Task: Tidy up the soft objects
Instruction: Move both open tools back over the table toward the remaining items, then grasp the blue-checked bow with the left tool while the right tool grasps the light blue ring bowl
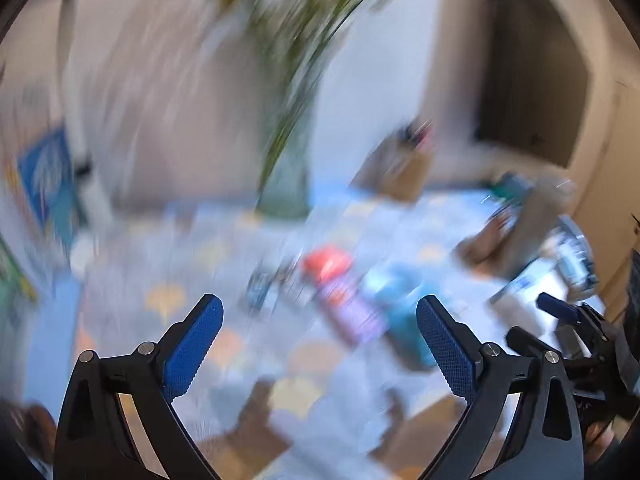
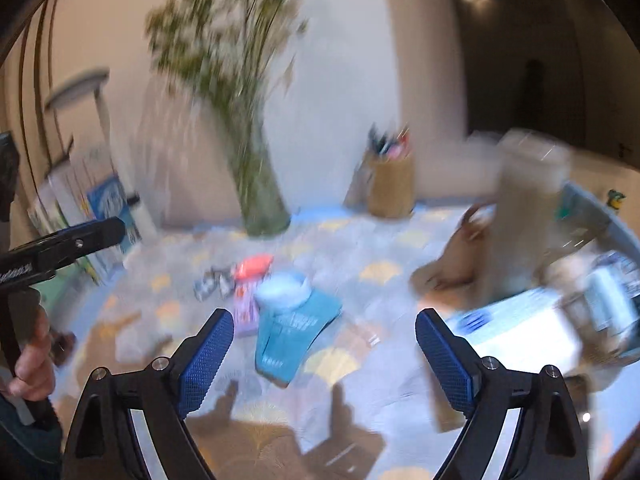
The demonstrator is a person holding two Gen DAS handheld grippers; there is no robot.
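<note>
Blur covers both wrist views, so we must judge the step with care: both grippers hang above the table, and nothing is grasped yet. Our left gripper [image 1: 320,344] has its jaws wide apart and empty, and our right gripper [image 2: 325,354] also stands with jaws apart and empty. The soft things lie together near the middle of the patterned tablecloth [image 2: 384,240]: a teal pouch [image 2: 294,330] with a pale blue rounded piece [image 2: 282,290] on its far end, a lilac packet [image 2: 246,308] just beside it on the left, and an orange-red item [image 2: 253,266] behind; what each one is exactly, we cannot tell. A glass vase with stems [image 2: 260,196] and a brown pen holder [image 2: 390,190] stand behind them, well apart. For a good pick, we would first slow the hands, then bring the right gripper down over the teal pouch across its narrow side, and close gently, because soft goods fold and slip.
</note>
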